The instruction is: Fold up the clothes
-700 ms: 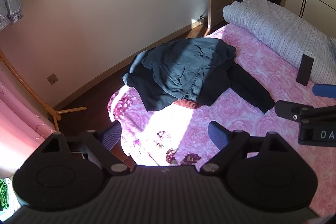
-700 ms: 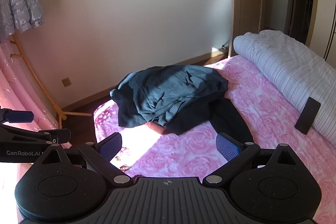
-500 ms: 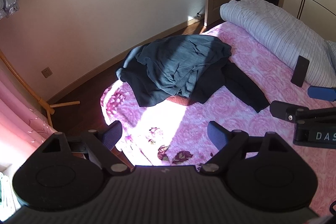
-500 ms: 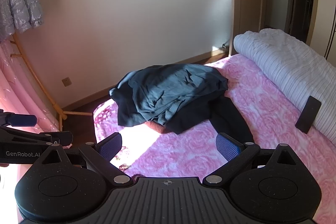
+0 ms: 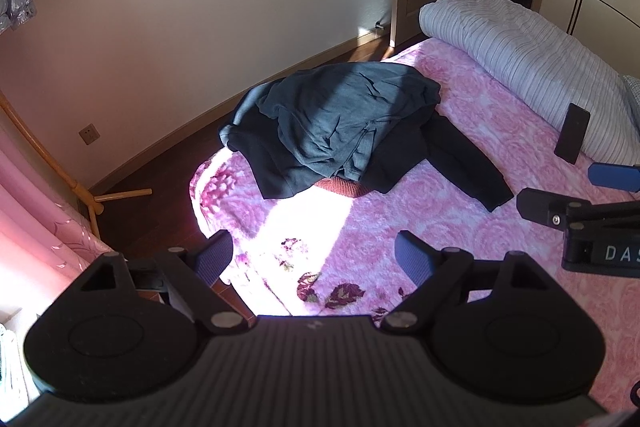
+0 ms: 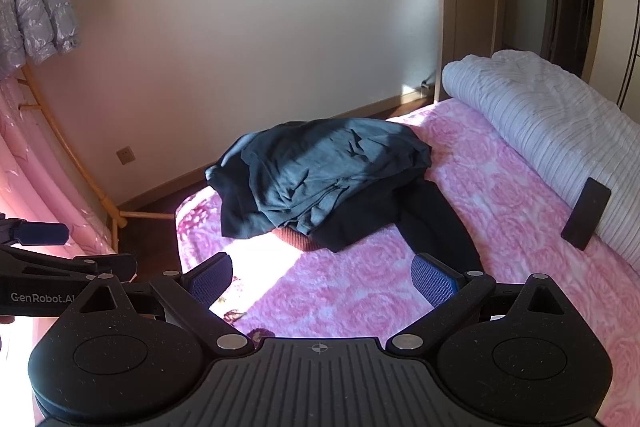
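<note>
A heap of clothes lies on the pink bed near its far corner: a grey-blue garment (image 5: 340, 123) (image 6: 320, 163) on top of a black garment (image 5: 452, 155) (image 6: 432, 227), with a rust-red piece (image 5: 340, 185) (image 6: 298, 239) showing underneath. My left gripper (image 5: 314, 257) is open and empty, well short of the heap. My right gripper (image 6: 322, 279) is open and empty, also short of it. The right gripper shows at the right edge of the left wrist view (image 5: 568, 195); the left gripper shows at the left edge of the right wrist view (image 6: 68, 247).
The pink floral bedspread (image 5: 400, 227) (image 6: 360, 291) carries a rolled striped duvet (image 5: 532, 67) (image 6: 552, 115) with a black phone (image 5: 572, 139) (image 6: 586, 213) leaning on it. A wooden rack (image 6: 84, 179), pink curtain (image 6: 24, 167), wall and door (image 6: 460, 7) lie beyond.
The left gripper has moved forward and tilted, so the heap sits higher and a little nearer in its view. The right gripper has barely moved. Both stay open.
</note>
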`<state>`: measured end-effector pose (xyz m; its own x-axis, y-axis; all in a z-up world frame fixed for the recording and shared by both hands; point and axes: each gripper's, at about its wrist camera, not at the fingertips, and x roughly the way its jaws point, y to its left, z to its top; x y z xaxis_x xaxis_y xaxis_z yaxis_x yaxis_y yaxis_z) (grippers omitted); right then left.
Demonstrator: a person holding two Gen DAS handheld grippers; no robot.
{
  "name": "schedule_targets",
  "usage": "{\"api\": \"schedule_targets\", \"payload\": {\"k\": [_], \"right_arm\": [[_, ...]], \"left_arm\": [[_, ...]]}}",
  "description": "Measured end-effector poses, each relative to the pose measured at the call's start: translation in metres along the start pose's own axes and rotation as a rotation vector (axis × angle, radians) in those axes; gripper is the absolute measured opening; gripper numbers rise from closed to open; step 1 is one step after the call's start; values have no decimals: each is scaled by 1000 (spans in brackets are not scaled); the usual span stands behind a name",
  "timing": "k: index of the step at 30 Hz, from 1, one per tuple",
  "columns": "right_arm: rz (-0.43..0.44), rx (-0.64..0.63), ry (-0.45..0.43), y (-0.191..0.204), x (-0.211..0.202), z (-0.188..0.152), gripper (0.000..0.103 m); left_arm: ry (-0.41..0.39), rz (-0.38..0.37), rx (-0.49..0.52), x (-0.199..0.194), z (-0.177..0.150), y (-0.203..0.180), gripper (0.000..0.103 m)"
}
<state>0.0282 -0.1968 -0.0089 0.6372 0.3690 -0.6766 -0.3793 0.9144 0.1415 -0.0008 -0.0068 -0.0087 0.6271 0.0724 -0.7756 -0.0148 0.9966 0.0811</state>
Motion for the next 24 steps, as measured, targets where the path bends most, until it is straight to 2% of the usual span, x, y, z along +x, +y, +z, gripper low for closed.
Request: {"api": "schedule_targets", "payload": {"k": [24], "right_arm": [[4,-8,12,6,1,1,99]], "left_arm": [[4,-3,-12,0,-3,3,86]]}}
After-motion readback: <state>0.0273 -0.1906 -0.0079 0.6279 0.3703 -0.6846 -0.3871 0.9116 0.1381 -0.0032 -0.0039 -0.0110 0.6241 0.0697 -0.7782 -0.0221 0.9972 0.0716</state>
